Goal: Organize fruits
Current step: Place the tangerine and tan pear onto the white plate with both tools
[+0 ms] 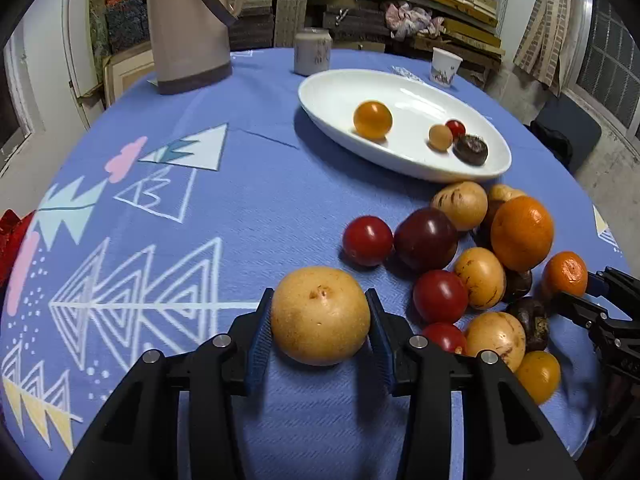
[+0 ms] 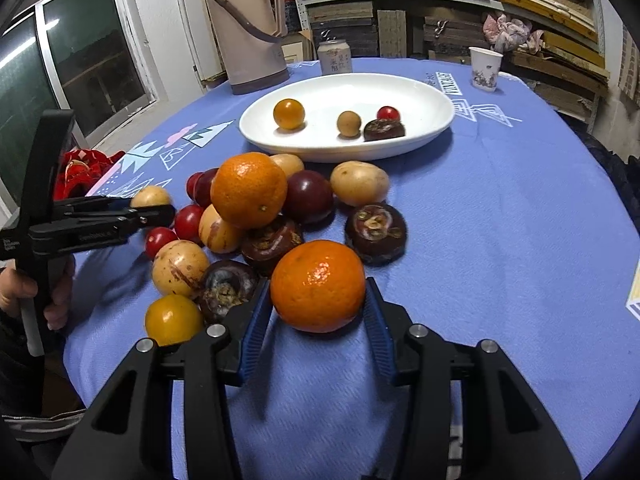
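Note:
My left gripper (image 1: 319, 295) is shut on a pale yellow round fruit (image 1: 320, 320) that rests on the blue tablecloth (image 1: 240, 208), left of the fruit pile. In the right wrist view my right gripper (image 2: 317, 285) is shut on a small orange (image 2: 320, 300) at the near edge of the pile. The pile (image 2: 248, 216) holds a larger orange, red tomatoes, dark plums, tan fruits and brown mangosteens. Beyond it, the white oval plate (image 1: 328, 92) carries a yellow-orange fruit (image 1: 373, 119), a small tan one, a red one and a dark one.
A beige thermos (image 1: 188, 28), a can (image 1: 313, 51) and a paper cup (image 1: 446, 66) stand behind the plate. A red cloth (image 1: 12, 236) lies at the table's left edge. Stacked shelves fill the back wall. A hand (image 2: 24, 292) holds the left gripper's handle.

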Demonstrator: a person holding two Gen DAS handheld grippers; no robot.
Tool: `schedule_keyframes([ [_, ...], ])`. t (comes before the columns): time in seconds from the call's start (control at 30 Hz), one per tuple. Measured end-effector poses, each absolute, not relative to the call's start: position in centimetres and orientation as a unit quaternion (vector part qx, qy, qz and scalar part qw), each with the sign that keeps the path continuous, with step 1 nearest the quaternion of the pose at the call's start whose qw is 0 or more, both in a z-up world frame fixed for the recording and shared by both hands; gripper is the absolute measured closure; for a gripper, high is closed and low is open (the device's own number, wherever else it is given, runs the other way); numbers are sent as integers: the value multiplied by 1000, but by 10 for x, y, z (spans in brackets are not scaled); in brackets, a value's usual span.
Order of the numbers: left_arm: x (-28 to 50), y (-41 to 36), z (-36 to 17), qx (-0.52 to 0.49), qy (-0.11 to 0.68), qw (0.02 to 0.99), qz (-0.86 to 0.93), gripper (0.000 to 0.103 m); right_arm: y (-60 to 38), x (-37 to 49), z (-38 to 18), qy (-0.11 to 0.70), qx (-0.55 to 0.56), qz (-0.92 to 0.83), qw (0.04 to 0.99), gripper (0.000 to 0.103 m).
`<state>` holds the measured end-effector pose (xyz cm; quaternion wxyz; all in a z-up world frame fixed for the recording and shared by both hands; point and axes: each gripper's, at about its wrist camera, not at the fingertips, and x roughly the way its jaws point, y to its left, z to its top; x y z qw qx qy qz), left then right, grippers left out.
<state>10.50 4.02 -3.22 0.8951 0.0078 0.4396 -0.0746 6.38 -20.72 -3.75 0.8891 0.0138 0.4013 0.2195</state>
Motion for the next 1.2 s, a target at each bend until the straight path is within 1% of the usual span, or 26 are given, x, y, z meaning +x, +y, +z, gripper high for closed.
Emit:
schedule_keyframes([
  [0.1,102,45,-20,3,429,900,-72,59,-220,61,-31,395,18,208,895,58],
  [0.33,104,39,15,11,396,914,-93,58,-248,59,2,355,14,192,915,58],
  [0.47,122,24,33,17,384,915,-121,58,-251,77,15,343,3,182,921,58],
  [0.6,160,8,42,19,375,918,-127,58,-244,106,31,330,-1,192,924,58],
  [0.8,224,-8,34,7,392,912,-119,58,-221,177,38,343,10,195,919,58],
  [0.97,266,-14,13,-9,411,907,-86,58,-197,223,27,363,17,201,910,58],
  [1.07,276,-19,2,-5,425,901,-90,58,-189,242,17,375,22,202,905,58],
  [1.2,277,-22,1,10,412,907,-88,57,-185,258,-2,392,26,197,898,58],
])
